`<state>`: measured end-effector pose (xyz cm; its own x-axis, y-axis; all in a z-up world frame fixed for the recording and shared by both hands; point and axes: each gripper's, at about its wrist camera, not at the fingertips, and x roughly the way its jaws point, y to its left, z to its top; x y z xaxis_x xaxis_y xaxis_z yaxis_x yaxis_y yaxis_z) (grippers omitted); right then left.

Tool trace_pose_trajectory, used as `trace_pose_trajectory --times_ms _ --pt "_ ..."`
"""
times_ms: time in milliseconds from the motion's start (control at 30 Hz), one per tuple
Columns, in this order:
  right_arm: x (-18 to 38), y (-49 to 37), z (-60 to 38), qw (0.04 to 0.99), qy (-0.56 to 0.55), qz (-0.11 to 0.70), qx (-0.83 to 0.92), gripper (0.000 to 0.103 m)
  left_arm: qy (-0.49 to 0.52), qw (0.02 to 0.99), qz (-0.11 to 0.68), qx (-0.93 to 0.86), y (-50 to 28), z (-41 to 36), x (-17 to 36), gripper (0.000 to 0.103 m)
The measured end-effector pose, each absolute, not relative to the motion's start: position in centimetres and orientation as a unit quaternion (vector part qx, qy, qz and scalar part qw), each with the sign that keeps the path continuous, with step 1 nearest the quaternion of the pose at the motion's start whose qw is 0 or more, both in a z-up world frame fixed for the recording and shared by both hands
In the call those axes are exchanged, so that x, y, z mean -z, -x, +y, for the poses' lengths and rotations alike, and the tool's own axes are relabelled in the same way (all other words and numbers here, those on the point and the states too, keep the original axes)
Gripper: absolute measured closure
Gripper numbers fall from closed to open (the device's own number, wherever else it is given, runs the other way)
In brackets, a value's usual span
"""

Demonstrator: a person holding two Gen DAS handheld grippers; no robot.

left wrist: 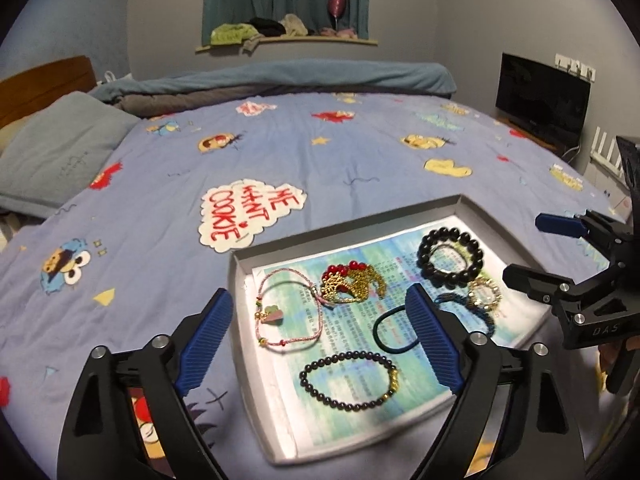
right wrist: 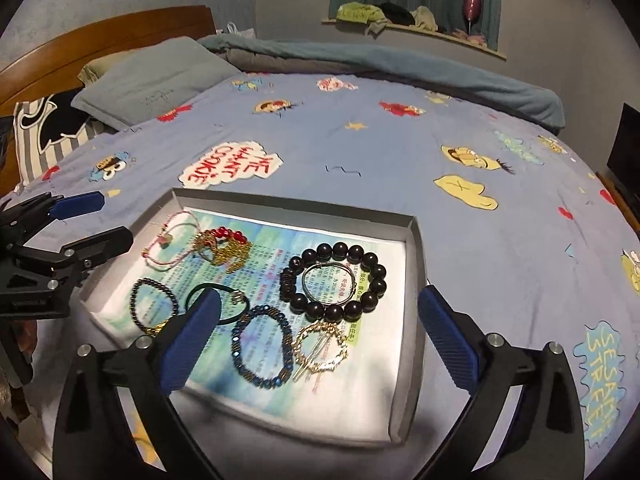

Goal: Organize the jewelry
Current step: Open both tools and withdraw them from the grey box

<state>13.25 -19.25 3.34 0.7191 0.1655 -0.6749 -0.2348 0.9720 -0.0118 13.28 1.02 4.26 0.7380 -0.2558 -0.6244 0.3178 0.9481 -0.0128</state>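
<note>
A shallow grey tray [left wrist: 240, 264] [right wrist: 414, 240] lined with a printed sheet lies on the bed. In it are a pink cord bracelet [left wrist: 316, 312] [right wrist: 160, 256], a gold chain with red beads [left wrist: 352, 280] [right wrist: 224, 246], a big black bead bracelet [left wrist: 424, 258] [right wrist: 376, 270] with a thin silver bangle [right wrist: 348, 280] inside, a small dark bead bracelet [left wrist: 316, 390] [right wrist: 138, 290], a black hair tie [left wrist: 380, 334] [right wrist: 200, 290], a blue bead bracelet [right wrist: 240, 354] and a gold ring hairpin [left wrist: 486, 294] [right wrist: 320, 346]. My left gripper [left wrist: 320, 340] [right wrist: 92, 220] and right gripper [right wrist: 320, 340] [left wrist: 536, 248] are both open and empty above the tray.
The bed has a blue cartoon-print sheet [left wrist: 320, 168] [right wrist: 480, 240], a grey pillow [left wrist: 56, 152] [right wrist: 152, 80] and a rolled blanket [left wrist: 280, 80] at the far side. A wooden headboard [right wrist: 100, 40] stands at the left, a dark TV [left wrist: 540, 96] at the right.
</note>
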Motion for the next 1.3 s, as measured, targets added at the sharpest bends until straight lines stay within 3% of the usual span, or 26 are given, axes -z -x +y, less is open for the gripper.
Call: trace_pose_trajectory --times_ms 533,1300 --pt "-5.1 -6.2 -22.3 0.941 0.025 0.326 -0.089 0.006 -0.038 0.946 0.293 0.137 -6.0 3.9 -5.8 0.007" --pt "1.2 -0.2 -21.7 0.927 0.025 0.359 -0.108 0.006 -0.038 0.929 0.34 0.141 0.7 4.1 1.9 0.007"
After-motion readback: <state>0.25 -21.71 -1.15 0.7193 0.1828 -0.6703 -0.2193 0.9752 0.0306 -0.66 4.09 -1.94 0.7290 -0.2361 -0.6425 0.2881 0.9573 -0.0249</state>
